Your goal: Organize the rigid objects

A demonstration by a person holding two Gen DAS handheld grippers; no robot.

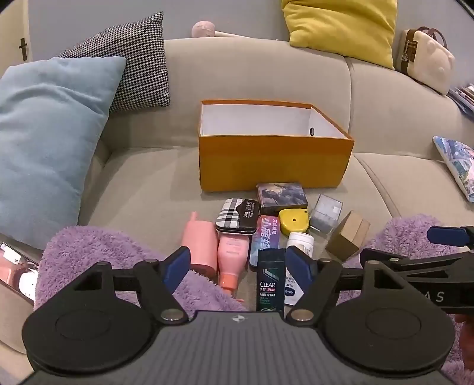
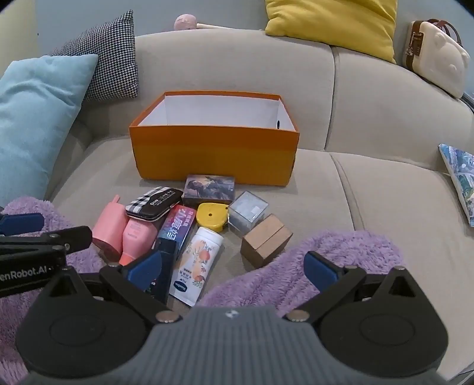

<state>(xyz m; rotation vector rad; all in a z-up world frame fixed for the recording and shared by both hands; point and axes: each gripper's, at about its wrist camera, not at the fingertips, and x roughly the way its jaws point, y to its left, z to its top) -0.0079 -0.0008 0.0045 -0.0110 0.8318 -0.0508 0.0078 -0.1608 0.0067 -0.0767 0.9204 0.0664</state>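
Sofa cushion holds the dark shampoo tube between the wide-open left gripper, untouched.

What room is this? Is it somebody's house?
Probably a living room at home. There is a big beige sofa with a blue cushion and a yellow cushion, and an orange box sits on the seat.

dark shampoo sachet: "CLEAR" | left gripper's arm, seen from the right wrist: "enRobot.AI" | right gripper's arm, seen from the left wrist: letters "A S" | white tube: small blue oval logo, too small to read
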